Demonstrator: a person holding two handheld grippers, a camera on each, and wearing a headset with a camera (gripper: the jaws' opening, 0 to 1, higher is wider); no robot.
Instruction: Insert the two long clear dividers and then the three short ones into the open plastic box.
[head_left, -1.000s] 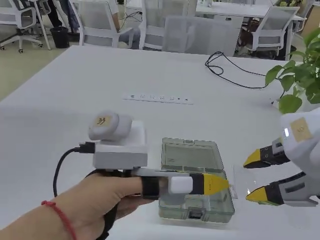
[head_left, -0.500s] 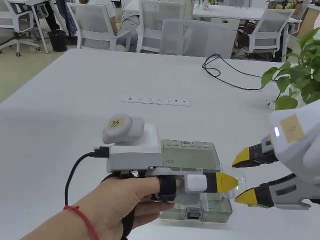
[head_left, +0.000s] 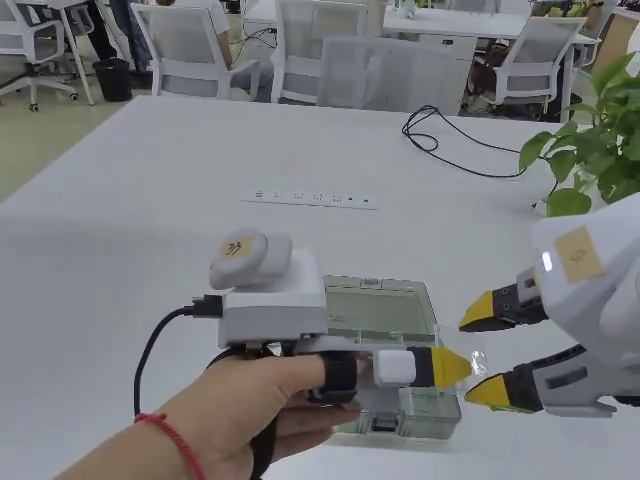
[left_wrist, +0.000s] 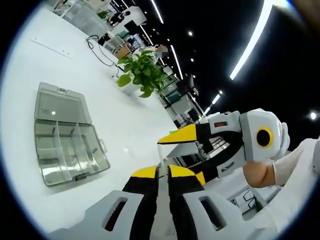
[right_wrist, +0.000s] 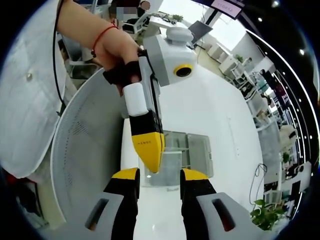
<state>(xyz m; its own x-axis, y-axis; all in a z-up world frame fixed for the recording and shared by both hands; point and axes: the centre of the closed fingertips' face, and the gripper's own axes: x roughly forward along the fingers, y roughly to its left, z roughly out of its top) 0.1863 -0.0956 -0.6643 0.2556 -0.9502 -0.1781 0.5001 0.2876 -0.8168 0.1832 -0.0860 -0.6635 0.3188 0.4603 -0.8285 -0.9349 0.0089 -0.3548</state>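
My right gripper (head_left: 478, 355), jaws wide, has closed in on my left gripper (head_left: 455, 366), which pinches a clear divider (right_wrist: 170, 172) over the box (left_wrist: 60, 107); handover judged imminent.

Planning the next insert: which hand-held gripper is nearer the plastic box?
Left. The left hand-held gripper hangs over the plastic box; the right hand-held gripper is just off its right edge, jaws apart.

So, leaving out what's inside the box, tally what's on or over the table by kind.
Grippers: 2, left gripper and right gripper
Box: 1
Divider: 1, between the two grippers
Power strip: 1
Cable: 1
Plant: 1
Total: 7
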